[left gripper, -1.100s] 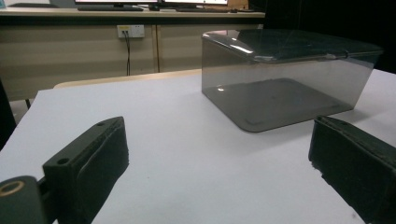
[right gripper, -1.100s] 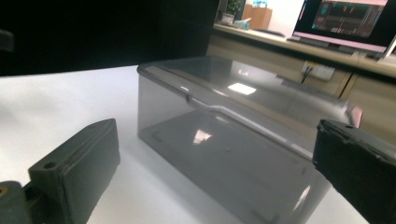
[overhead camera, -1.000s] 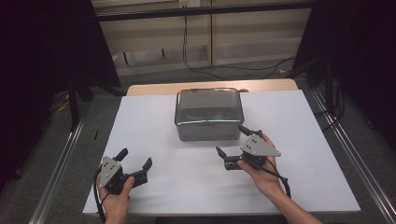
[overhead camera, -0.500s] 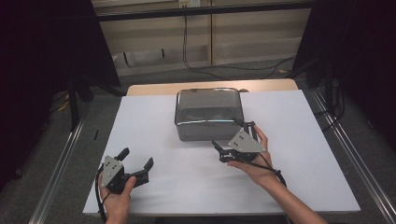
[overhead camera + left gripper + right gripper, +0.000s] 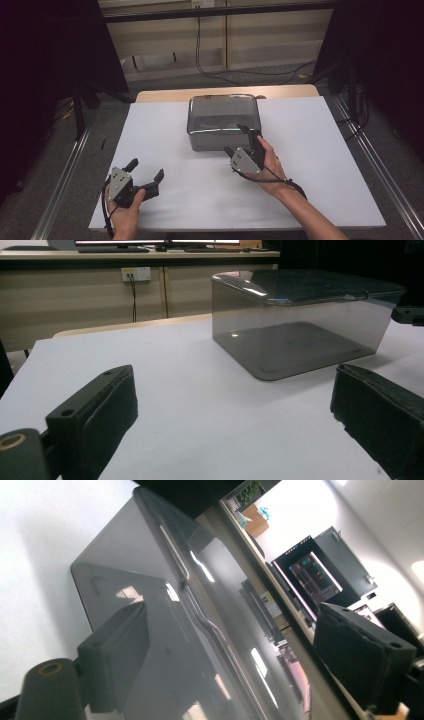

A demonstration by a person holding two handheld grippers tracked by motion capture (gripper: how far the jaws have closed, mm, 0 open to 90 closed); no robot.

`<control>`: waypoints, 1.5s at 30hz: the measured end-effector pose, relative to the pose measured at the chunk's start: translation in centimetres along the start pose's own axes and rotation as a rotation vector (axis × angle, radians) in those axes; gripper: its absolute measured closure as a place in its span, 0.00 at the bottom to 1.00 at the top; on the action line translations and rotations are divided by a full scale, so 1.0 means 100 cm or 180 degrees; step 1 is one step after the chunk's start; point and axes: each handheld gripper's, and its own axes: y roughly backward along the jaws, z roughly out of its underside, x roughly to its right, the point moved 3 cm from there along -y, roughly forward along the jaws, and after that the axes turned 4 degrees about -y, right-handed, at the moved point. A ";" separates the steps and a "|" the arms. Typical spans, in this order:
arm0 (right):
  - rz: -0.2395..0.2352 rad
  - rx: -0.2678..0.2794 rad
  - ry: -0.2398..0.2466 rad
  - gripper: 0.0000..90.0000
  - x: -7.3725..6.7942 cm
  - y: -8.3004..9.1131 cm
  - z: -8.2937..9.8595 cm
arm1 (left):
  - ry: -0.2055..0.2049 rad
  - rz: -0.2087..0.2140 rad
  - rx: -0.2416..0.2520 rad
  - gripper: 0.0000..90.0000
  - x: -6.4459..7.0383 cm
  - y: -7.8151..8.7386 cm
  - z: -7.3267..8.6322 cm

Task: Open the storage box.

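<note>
On white table [image 5: 320, 150] | smoky box [image 5: 222, 122] unlabelled (lid on) | right claw [image 5: 243, 142] agape beside it | left claw [image 5: 146, 172] agape

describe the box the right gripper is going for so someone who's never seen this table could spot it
On the white table top, look toward the far edge, near the middle. There sits a smoky grey see-through box with rounded corners and a glossy lid, empty as far as can be seen. The right gripper stands open at its near right corner, while the left gripper is well apart.
</note>
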 end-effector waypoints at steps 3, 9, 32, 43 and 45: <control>0.0044 -0.0041 0.0244 0.21 -0.003 -0.003 -0.002 | 0.0016 -0.0002 0.0010 0.05 0.000 0.000 0.000; 0.0158 -0.0142 0.0768 0.29 -0.007 -0.011 -0.005 | -0.0015 0.0032 -0.0015 0.05 0.002 0.000 0.000; 0.0249 -0.0529 0.1356 0.69 -0.023 -0.022 0.001 | 0.0000 0.0043 -0.0018 0.05 0.002 -0.001 0.001; 0.0259 -0.0483 0.1401 0.84 -0.025 -0.023 -0.002 | -0.0017 0.0079 -0.0031 0.05 0.003 -0.002 0.001; 0.0262 -0.0478 0.1391 0.86 -0.024 -0.023 -0.002 | -0.0013 0.0094 -0.0043 0.05 0.003 -0.003 0.001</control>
